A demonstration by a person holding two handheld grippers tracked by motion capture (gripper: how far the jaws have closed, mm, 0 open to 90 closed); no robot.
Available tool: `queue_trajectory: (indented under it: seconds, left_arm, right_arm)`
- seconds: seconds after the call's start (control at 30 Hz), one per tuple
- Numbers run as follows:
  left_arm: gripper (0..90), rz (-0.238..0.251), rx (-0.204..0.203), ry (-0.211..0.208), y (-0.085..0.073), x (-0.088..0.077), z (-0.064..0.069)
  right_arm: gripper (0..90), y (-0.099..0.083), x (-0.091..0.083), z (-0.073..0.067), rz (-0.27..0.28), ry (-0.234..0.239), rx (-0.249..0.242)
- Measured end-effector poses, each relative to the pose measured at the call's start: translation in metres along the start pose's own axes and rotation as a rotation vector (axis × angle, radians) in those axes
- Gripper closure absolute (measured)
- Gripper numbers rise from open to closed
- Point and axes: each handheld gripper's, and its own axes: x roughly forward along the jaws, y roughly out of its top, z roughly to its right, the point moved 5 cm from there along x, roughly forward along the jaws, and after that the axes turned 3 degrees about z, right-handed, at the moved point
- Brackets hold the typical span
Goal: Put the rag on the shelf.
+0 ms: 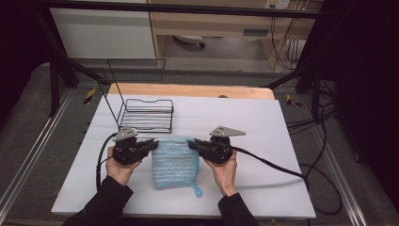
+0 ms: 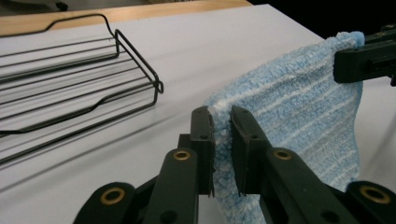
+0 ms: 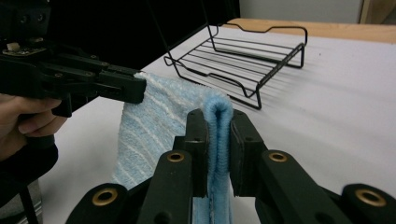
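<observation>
Over table [image 1: 263, 141], fingers [image 2: 201, 140] pinching towel [image 1: 174, 162]

White table [image 1: 263, 141]: wire rack [image 1: 146, 115], blue cloth [image 1: 174, 165].

Overhead plus 2 close towel [image 1: 174, 162] views

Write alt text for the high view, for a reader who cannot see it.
Two hand-held tongs, the left tongs and the right tongs, each pinch a far corner of a blue striped cloth on a white table. A black wire rack sits behind the cloth.
</observation>
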Motion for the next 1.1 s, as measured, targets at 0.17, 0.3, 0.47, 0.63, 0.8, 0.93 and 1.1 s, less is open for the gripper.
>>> queue_trajectory:
  seconds: [0.17, 0.3, 0.47, 0.63, 0.8, 0.93, 1.1]
  left_arm:
    - [79.7, 0.037, 0.000, 0.003, 0.007, -0.008, 0.000]
    - [79.7, 0.059, 0.003, 0.006, 0.012, -0.014, 0.000]
    - [79.7, 0.083, 0.006, 0.005, 0.017, -0.020, 0.001]
    - [79.7, 0.110, 0.012, 0.008, 0.023, -0.027, 0.002]
    - [79.7, 0.136, 0.022, 0.023, 0.029, -0.033, 0.001]
    - [79.7, 0.155, 0.018, 0.029, 0.034, -0.038, -0.001]
    - [79.8, 0.181, 0.017, 0.043, 0.041, -0.046, -0.006]
  right_arm:
    - [80.3, 0.009, -0.003, -0.007, 0.024, 0.001, -0.028]
    - [80.4, 0.016, -0.004, -0.012, 0.043, 0.002, -0.042]
    - [80.4, 0.023, -0.005, -0.017, 0.063, -0.003, -0.065]
    - [80.4, 0.030, -0.006, -0.022, 0.088, 0.001, -0.081]
    - [80.5, 0.038, -0.007, -0.027, 0.113, 0.002, -0.098]
    - [80.5, 0.044, -0.006, -0.032, 0.133, 0.004, -0.106]
    - [80.6, 0.052, -0.002, -0.039, 0.153, 0.002, -0.126]
